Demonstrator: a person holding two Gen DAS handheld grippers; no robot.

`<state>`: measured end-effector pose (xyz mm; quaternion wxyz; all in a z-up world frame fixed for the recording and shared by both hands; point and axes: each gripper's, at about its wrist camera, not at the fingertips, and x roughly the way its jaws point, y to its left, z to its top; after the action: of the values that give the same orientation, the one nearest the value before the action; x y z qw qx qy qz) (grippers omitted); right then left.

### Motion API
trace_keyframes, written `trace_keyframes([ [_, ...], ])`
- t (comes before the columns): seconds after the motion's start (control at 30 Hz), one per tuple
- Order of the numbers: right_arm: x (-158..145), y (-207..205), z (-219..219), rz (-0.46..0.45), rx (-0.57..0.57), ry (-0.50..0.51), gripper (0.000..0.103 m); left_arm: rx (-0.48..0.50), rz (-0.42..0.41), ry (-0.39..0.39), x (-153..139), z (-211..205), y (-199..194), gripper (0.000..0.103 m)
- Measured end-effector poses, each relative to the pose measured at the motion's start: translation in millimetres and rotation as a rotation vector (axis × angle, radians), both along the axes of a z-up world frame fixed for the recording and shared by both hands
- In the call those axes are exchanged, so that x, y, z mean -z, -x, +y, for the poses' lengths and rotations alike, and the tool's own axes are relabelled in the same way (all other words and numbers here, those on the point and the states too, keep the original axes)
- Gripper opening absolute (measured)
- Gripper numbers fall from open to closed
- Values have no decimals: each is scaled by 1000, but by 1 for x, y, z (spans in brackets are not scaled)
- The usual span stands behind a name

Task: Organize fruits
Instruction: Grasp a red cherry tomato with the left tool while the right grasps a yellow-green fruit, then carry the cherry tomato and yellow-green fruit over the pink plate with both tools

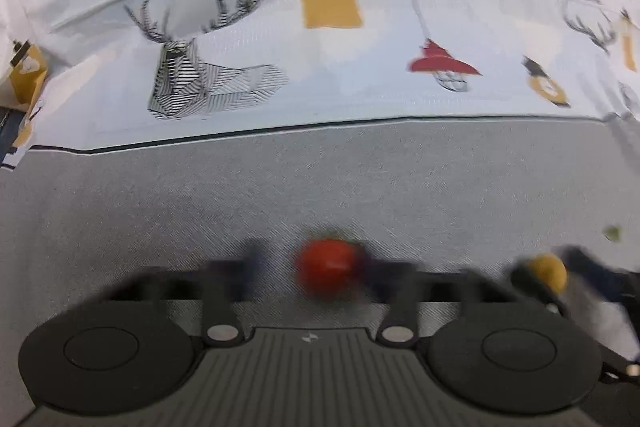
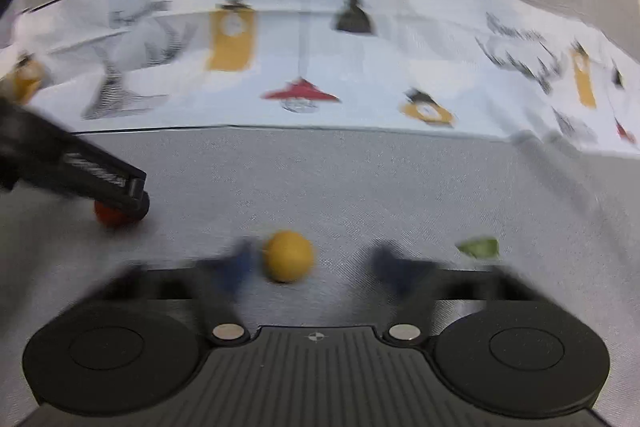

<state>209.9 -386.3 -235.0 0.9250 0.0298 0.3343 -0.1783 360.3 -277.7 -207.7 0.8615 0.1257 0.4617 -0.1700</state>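
Grey cloth (image 1: pixel 320 187) is covering the desk and filling most of both wrist views. A white printed band (image 1: pixel 320 67) with stag heads, lamps and lettering is running across it at twelve o'clock.

In its own view, the left gripper (image 1: pixel 312 263) is pointing down at the grey cloth with a red fruit (image 1: pixel 328 267) lying between its fingers. Both fingers are showing heavy blur. The finger at three o'clock of the fruit is meeting its edge, while a strip of cloth is showing between the fruit and the finger at nine o'clock. So the jaws are standing apart around the fruit rather than clamping it. From the right wrist view, this gripper is reaching in from nine o'clock, its tip covering the top of the red fruit.

The right gripper (image 2: pixel 312 259) is likewise standing spread around a round yellow fruit (image 2: pixel 288 257). The fruit is sitting just beside the finger at nine o'clock and well apart from the finger at three o'clock. These fingers are blurring too.

Both fruits are resting on the grey part of the cloth, the yellow one at three o'clock of the red one.

A small green piece (image 2: pixel 478 247), too blurred to identify, is lying on the cloth at three o'clock of the yellow fruit.
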Motion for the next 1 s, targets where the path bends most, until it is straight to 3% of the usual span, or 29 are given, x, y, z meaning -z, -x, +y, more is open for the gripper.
trace_keyframes([
  [0.17, -12, 3, 5, 28, 9, -38, 28, -9, 37, 13, -17, 8, 24, 32],
  [0.33, -50, 37, 13, 5, 23, -71, 28, -28, 27, 56, -58, 34, 68, 32],
  [0.67, -129, 142, 95, 11, -134, -104, 28, -88, -54, 83, -143, 131, 188, 32],
  [1.0, -178, 207, 188, 2, -342, -140, 28, -232, -98, 66, -180, 230, 285, 32],
])
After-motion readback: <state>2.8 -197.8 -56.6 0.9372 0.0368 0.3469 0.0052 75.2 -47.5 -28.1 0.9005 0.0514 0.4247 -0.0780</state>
